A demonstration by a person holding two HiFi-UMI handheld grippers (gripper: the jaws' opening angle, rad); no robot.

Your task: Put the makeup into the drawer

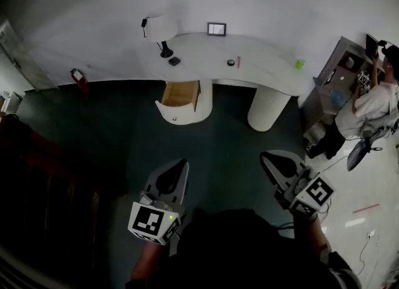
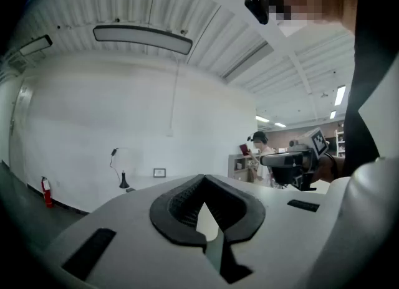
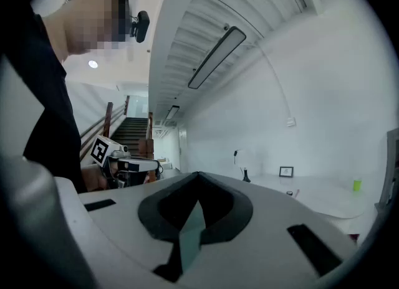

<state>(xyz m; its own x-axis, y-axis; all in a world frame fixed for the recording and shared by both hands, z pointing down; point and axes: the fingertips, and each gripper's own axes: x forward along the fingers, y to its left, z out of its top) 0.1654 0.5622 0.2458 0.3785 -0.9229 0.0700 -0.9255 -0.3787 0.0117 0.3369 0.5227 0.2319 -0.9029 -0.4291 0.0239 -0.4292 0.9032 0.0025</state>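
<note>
On desk (image 1: 268, 57), makeup stick (image 1: 238, 61) lies lengthwise toward wall; left tool (image 1: 179, 164), right tool (image 1: 268, 158) pressed together, empty.

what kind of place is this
Probably a lab or studio mock-up, not a home: a white curved desk with an open drawer stands against a bare white wall, a person works at a cluttered shelf unit nearby, and a fire extinguisher sits by the wall.
</note>
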